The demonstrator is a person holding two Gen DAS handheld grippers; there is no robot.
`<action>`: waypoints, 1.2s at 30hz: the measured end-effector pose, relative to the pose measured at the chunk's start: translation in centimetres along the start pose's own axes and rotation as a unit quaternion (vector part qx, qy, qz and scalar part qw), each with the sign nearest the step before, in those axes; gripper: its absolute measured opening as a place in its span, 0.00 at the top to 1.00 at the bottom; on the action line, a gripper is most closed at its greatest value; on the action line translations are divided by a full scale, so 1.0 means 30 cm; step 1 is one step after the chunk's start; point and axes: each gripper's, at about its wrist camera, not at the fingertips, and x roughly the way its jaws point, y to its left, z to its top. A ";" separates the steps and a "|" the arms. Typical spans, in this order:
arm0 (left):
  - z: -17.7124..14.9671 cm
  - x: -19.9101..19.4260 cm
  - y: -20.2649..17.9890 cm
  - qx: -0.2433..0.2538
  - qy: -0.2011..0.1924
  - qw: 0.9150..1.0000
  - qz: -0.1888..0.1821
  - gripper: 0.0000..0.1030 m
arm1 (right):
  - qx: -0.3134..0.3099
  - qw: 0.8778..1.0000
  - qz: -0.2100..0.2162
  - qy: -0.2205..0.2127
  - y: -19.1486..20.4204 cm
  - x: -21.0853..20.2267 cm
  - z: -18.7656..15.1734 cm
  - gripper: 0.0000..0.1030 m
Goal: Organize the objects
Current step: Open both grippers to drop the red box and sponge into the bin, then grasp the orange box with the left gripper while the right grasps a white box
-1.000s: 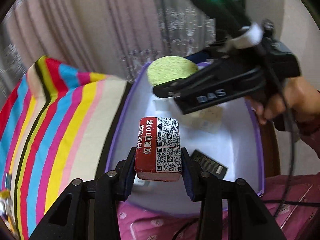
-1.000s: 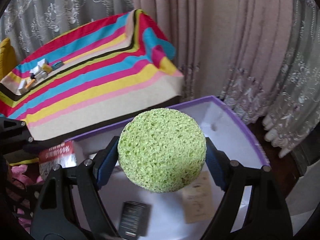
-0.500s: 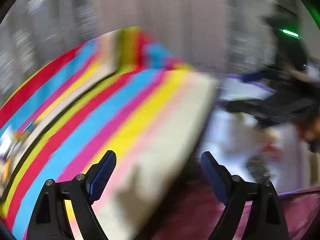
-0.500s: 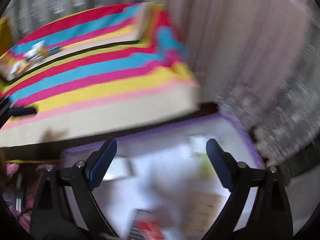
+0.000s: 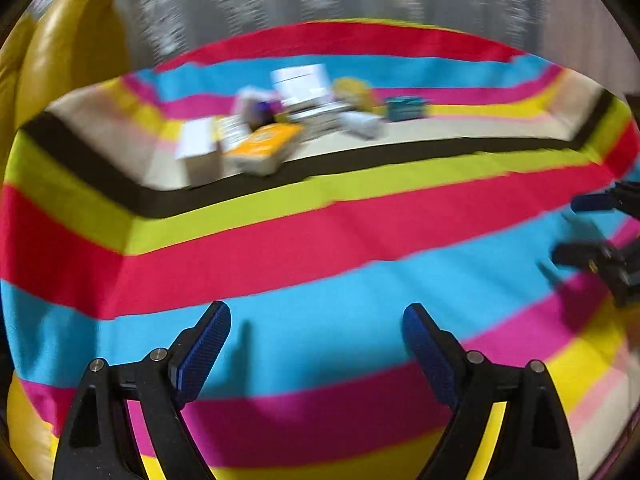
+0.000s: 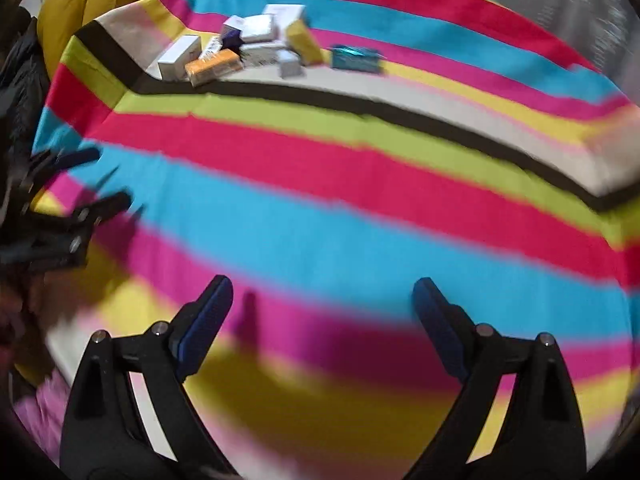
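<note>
While both grippers hang empty over the striped cloth (image 5: 304,248), we judge the step in hand to be the reach for the next items in the pile of small boxes (image 6: 256,46), which sits in the upper left of the right wrist view and upper centre of the left wrist view.

The left gripper (image 5: 316,344) has its jaws spread wide with only cloth showing between the blue pads; they opened within the last second, and nothing is held. The right gripper (image 6: 322,320) is likewise wide apart and holds nothing.

To do this well, we should pick outer pieces first: the orange box (image 6: 214,66) at the near edge of the heap and the teal box (image 6: 355,58), which lies a little apart to its right, look easiest to straddle without disturbing the rest. Each gripper should take a different side, since they are near each other.

No container shows in either view, so we cannot tell what one holds.
</note>
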 end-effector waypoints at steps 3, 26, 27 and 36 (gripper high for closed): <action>-0.008 0.035 0.093 -0.026 0.015 0.999 0.013 0.13 | -0.019 0.999 0.029 -0.019 0.051 0.138 0.164 0.10; 0.336 0.399 0.171 -0.048 0.064 0.996 -0.037 0.00 | -0.065 0.996 0.043 -0.039 0.053 0.211 0.211 0.69; 0.367 0.427 0.167 -0.044 0.065 0.996 -0.038 0.00 | -0.061 0.996 0.039 -0.042 0.042 0.184 0.170 0.69; 0.464 0.477 0.078 -0.030 0.035 0.997 -0.057 0.50 | -0.057 0.997 0.026 -0.046 0.025 0.185 0.179 0.69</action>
